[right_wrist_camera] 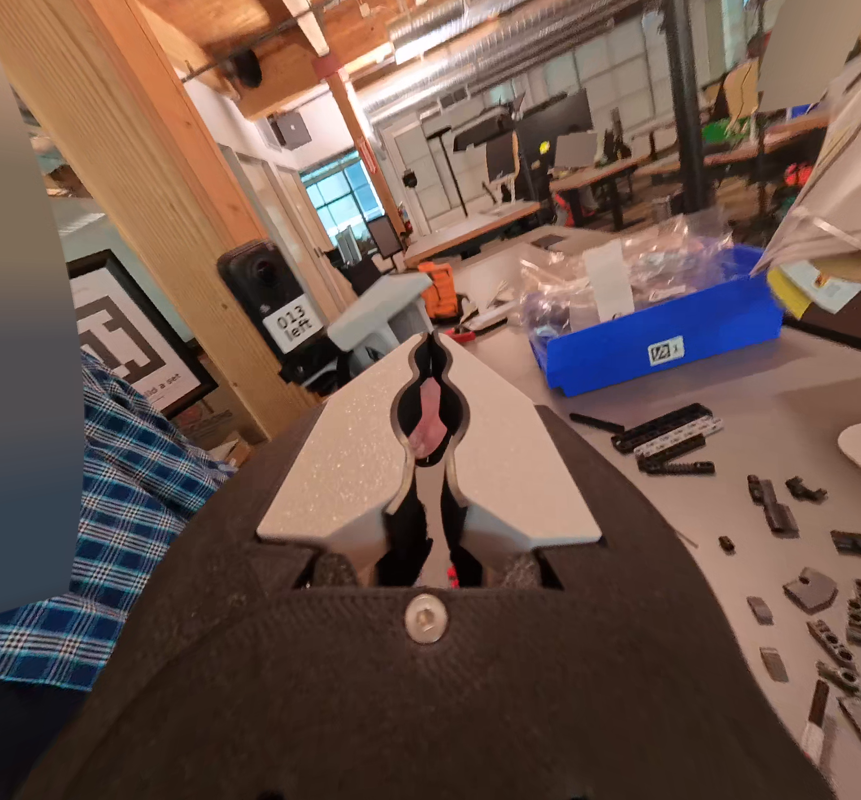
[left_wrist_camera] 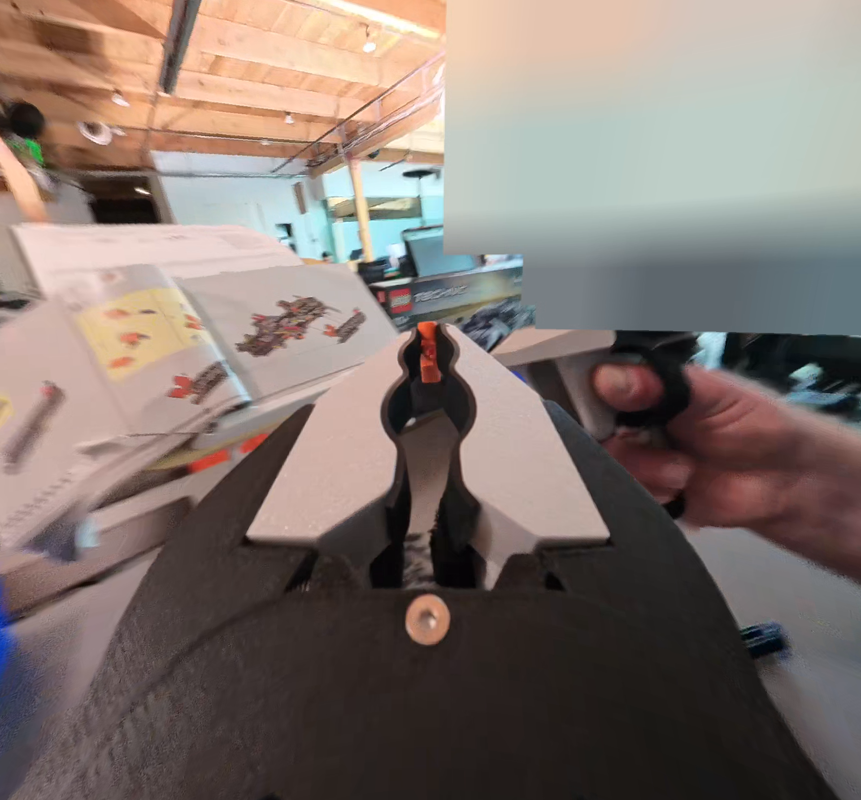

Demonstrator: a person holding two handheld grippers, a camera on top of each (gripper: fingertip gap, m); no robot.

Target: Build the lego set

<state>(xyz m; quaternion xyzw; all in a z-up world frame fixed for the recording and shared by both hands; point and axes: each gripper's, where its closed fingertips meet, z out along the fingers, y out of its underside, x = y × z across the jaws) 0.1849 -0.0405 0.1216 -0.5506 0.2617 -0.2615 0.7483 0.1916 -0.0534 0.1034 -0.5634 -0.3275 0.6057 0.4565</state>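
Observation:
My left gripper (left_wrist_camera: pixel 428 335) is shut on a small orange lego piece (left_wrist_camera: pixel 427 358), which stands upright between the fingertips and is held above the table. An open instruction booklet (left_wrist_camera: pixel 195 335) lies behind it to the left. My right gripper (right_wrist_camera: pixel 431 339) has its fingertips together. A pink shape (right_wrist_camera: pixel 431 418) shows in the oval gap behind them, and I cannot tell what it is. A hand (left_wrist_camera: pixel 699 442) holds that gripper's handle at the right of the left wrist view. The left gripper's grey fingers (right_wrist_camera: pixel 382 307) also show in the right wrist view.
A blue bin (right_wrist_camera: pixel 661 339) holds clear plastic bags (right_wrist_camera: pixel 629 274) on the grey table (right_wrist_camera: pixel 605 521). Black beams (right_wrist_camera: pixel 666 437) and several loose dark pieces (right_wrist_camera: pixel 768 507) lie at the right. A lego box (left_wrist_camera: pixel 447 297) stands behind, with a wooden post (right_wrist_camera: pixel 140 171) and a plaid sleeve (right_wrist_camera: pixel 130 498) at the left. Less than 4 cm separates the two grippers' tips.

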